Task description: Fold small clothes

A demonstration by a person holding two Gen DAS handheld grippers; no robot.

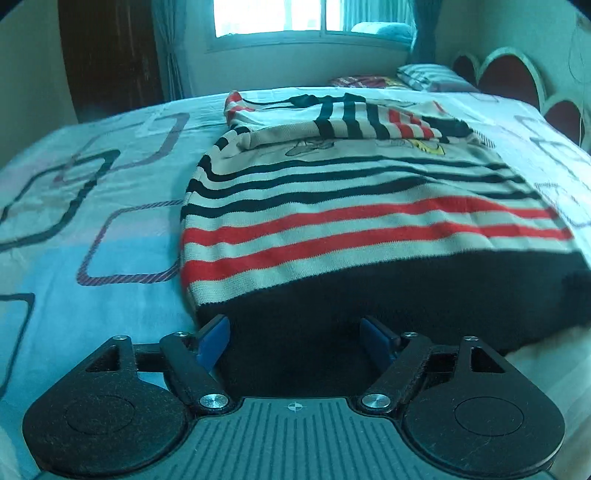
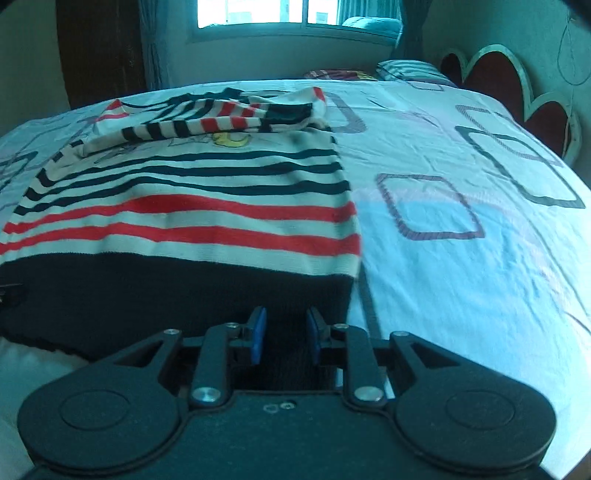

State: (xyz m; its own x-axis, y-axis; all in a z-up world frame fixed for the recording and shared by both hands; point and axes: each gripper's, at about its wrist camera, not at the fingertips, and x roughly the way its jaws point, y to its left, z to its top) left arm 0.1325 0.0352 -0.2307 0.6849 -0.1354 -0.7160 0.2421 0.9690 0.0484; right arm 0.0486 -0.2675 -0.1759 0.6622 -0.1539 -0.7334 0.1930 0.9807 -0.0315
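Note:
A small knit sweater with cream, navy and red stripes and a dark navy hem lies flat on the bed. Both sleeves are folded across its chest. My left gripper is open, with its blue pads either side of the hem's left part. In the right wrist view the sweater fills the left half. My right gripper is partly open, its pads close together around the hem near the sweater's right corner. The hem fabric lies between the pads of both grippers, and neither clamps it.
The bed sheet is light blue and white with rounded square outlines. Pillows lie at the far end under a window. A scalloped red headboard stands at the right. A dark wardrobe is at the far left.

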